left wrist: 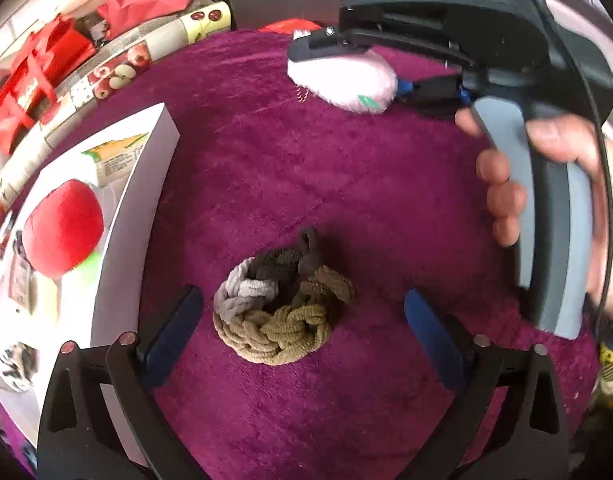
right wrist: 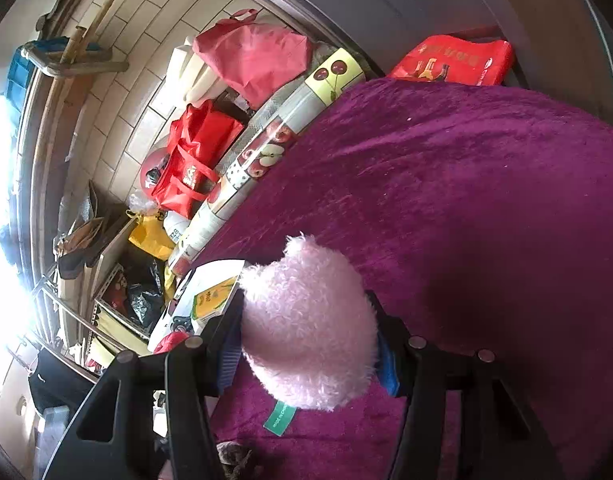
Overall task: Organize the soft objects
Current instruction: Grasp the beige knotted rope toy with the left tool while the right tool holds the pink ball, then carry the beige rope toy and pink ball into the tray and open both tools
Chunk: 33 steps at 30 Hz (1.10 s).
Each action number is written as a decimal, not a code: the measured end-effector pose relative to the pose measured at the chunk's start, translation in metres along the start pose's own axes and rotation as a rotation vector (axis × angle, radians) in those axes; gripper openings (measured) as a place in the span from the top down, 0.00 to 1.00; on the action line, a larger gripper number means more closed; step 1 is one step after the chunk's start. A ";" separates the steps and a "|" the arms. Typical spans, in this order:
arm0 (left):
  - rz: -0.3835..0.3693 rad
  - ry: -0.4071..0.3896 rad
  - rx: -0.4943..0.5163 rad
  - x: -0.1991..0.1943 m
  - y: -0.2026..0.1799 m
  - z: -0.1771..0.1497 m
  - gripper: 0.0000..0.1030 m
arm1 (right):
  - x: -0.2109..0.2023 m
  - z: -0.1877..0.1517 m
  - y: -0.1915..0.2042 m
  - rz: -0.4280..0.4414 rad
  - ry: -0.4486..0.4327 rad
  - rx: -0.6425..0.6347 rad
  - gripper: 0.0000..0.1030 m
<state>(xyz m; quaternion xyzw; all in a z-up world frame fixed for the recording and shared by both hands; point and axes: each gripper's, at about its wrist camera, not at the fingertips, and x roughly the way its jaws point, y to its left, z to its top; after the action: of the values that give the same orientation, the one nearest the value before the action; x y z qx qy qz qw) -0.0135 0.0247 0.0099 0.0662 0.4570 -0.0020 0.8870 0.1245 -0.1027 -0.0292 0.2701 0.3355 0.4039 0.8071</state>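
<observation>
Left gripper fingers spread, straddling the braided rope ring at lower centre; white box at left. Right gripper fingers clamp the pink plush heart.

A magenta plush cloth covers the table, edged by a fruit-print oilcloth. Beyond it, red bags and clutter crowd a pale tiled floor, while harsh daylight floods in at the left.
</observation>
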 end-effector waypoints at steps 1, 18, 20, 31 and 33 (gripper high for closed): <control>-0.033 -0.002 -0.025 0.002 0.002 0.001 0.18 | 0.000 -0.001 0.001 0.000 0.003 -0.006 0.45; -0.103 -0.235 -0.241 -0.063 0.039 -0.004 0.69 | 0.001 -0.003 0.003 -0.016 -0.007 -0.027 0.45; -0.098 -0.258 -0.269 -0.071 0.048 -0.004 0.69 | 0.001 -0.003 0.004 -0.010 -0.012 -0.028 0.45; -0.031 -0.417 -0.309 -0.115 0.081 0.023 0.69 | -0.028 0.000 0.045 0.049 -0.119 -0.123 0.46; 0.010 -0.482 -0.306 -0.131 0.090 0.035 0.69 | -0.033 0.003 0.057 0.066 -0.120 -0.132 0.46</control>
<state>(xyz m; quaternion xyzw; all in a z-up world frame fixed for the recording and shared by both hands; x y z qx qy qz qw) -0.0561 0.1021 0.1466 -0.0683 0.2278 0.0558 0.9697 0.0851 -0.1003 0.0239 0.2509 0.2502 0.4347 0.8279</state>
